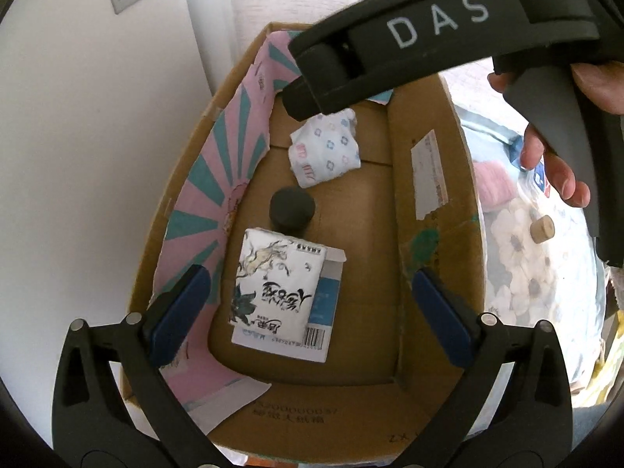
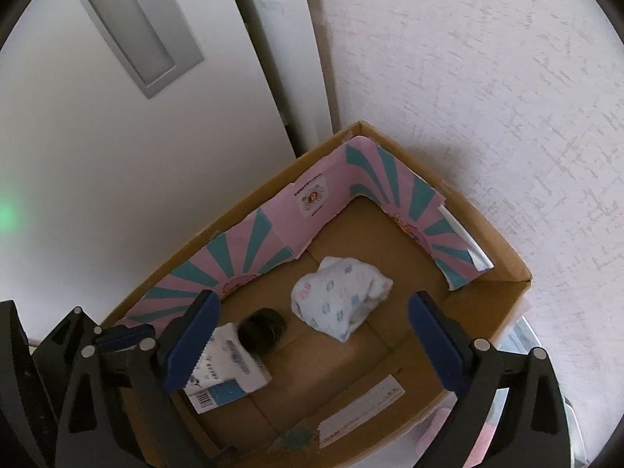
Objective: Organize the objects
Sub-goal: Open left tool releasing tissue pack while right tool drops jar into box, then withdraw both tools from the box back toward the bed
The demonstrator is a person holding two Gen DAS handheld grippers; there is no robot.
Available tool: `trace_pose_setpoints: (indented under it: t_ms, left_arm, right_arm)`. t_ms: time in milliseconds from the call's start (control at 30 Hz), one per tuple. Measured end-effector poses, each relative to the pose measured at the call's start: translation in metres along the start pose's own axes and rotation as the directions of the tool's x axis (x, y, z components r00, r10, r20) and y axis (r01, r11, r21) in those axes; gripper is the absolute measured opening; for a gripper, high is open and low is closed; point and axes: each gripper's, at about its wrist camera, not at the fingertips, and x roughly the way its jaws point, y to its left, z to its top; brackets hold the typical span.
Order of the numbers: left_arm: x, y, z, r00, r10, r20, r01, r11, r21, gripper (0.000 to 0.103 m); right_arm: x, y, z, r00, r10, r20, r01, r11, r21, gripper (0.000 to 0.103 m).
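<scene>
Left wrist view, we see left gripper (image 1: 310, 308) jaws wide apart, holding nothing, printed packet (image 1: 273, 284) between them in cardboard box (image 1: 429, 241), black puck (image 1: 291, 206) and floral pouch (image 1: 325, 150) beyond, right gripper (image 2: 312, 345) jaws spread, empty, above pouch.

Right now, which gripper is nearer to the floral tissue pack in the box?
Right. The right gripper hangs open just above the floral tissue pack; the left gripper hovers over the ink-print packet, farther away.

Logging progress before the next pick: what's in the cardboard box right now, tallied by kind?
Floral tissue pack: 1
Black round lid: 1
Ink-print white packet: 1
Blue-and-white flat box under that packet: 1
Total: 4
</scene>
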Motion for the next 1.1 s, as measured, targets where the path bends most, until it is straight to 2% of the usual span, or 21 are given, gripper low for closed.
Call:
trace_pose_setpoints:
  t_ms: [467, 667, 900, 1100]
  left_arm:
    - [-0.007, 0.003, 0.002, 1.000, 0.002, 0.016, -0.002, 1.000, 0.026, 0.103]
    - [-0.019, 0.000, 0.005, 0.999, 0.000, 0.042, -0.002, 0.999, 0.046, 0.103]
    - [-0.048, -0.006, 0.024, 0.995, 0.002, 0.100, -0.010, 0.997, 0.078, 0.103]
    - [-0.080, -0.025, 0.040, 0.985, -0.033, 0.167, 0.010, 0.991, 0.137, 0.103]
  right_arm:
    - [-0.005, 0.001, 0.001, 1.000, -0.015, 0.019, 0.015, 1.000, 0.014, 0.096]
    - [-0.024, 0.002, 0.000, 0.999, -0.028, 0.046, 0.026, 0.999, 0.029, 0.096]
    - [-0.075, -0.005, -0.005, 0.993, -0.056, 0.103, 0.050, 0.997, 0.059, 0.096]
    - [-0.125, -0.020, -0.018, 0.981, -0.108, 0.162, 0.092, 0.990, 0.105, 0.096]
